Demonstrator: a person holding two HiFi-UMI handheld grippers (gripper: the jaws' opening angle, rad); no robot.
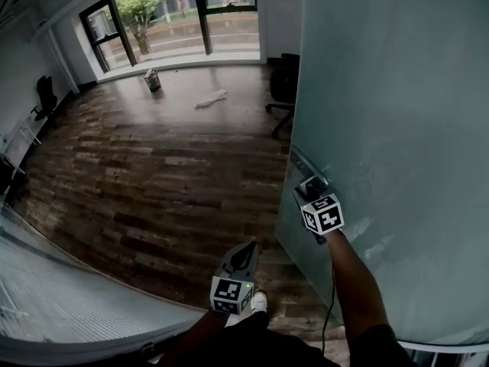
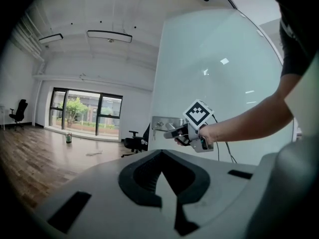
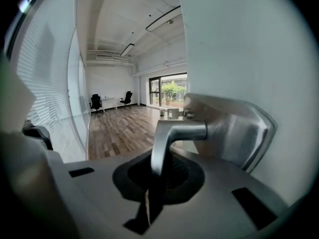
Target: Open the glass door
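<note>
Glass door (image 1: pixel 397 90), one; one handle (image 3: pixel 172 132) (metal lever) in grip of right gripper (image 1: pixel 308 187)

Office, swivel chairs (image 1: pixel 284 82), glass partitions (image 1: pixel 61 297), wide windows (image 1: pixel 176 14)

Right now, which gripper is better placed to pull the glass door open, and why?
Right. The right gripper is shut on the handle of the door, while the left gripper, shut and empty, hangs clear of the door.
</note>
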